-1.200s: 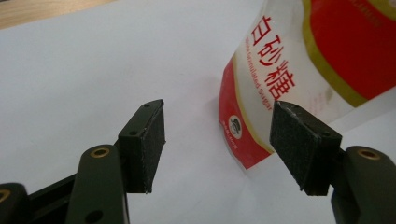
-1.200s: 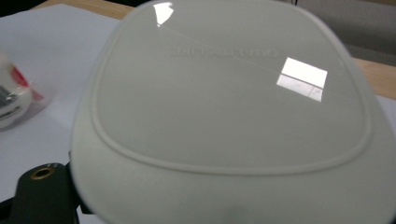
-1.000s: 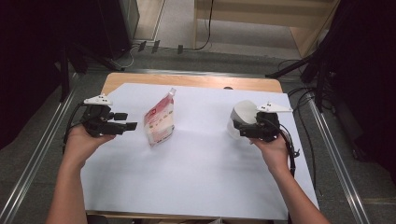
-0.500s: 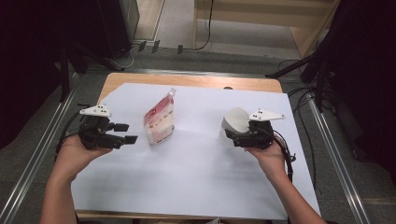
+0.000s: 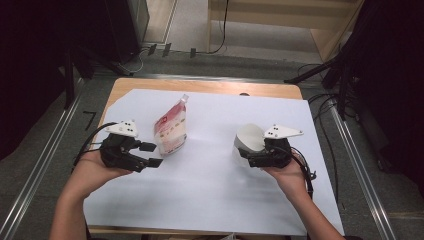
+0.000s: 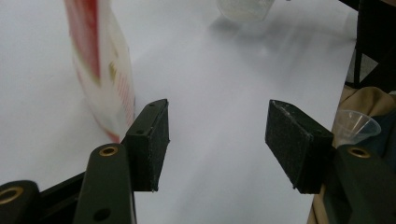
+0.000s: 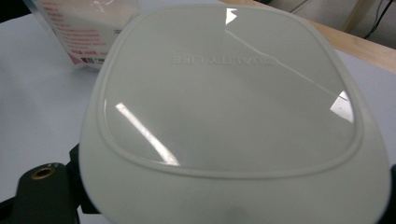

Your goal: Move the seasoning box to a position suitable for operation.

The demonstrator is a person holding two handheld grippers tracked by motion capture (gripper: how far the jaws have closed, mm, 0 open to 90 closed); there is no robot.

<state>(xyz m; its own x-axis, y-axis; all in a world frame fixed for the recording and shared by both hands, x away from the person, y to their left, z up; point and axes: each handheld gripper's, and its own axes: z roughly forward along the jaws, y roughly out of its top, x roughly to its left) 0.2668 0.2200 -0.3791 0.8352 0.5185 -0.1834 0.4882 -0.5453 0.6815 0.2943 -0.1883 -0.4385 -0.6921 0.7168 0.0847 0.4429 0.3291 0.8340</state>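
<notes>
The left hand-held gripper (image 5: 150,155) sat near the counter's left edge with its jaws apart; they had just been closing a little, and nothing lay between them, only the white sheet (image 5: 200,190) that covered most of the counter (image 5: 210,86). Its own view (image 6: 215,140) showed what the high view could not: the red-and-white pouch (image 6: 105,70) stood upright just beside the outer face of one pad (image 6: 152,140), whether touching or not was unclear, and a small clear funnel (image 6: 355,126) lay off the sheet's edge near the other jaw. The right hand-held gripper (image 5: 245,155), towards the right edge, was clamped on a white container (image 5: 249,140) held tilted on its side. In the right gripper view the container's rounded-square bottom (image 7: 233,116) faced the camera, with raised lettering moulded into it, a detail lost from above, and the jaws themselves were hidden behind it. The high view alone gave the layout: the pouch (image 5: 171,131) stood left of the counter's middle, well apart from the container, with bare wood showing along the far edge. Counted: two hand-held grippers, one pouch, one container, one funnel, one sheet.
</notes>
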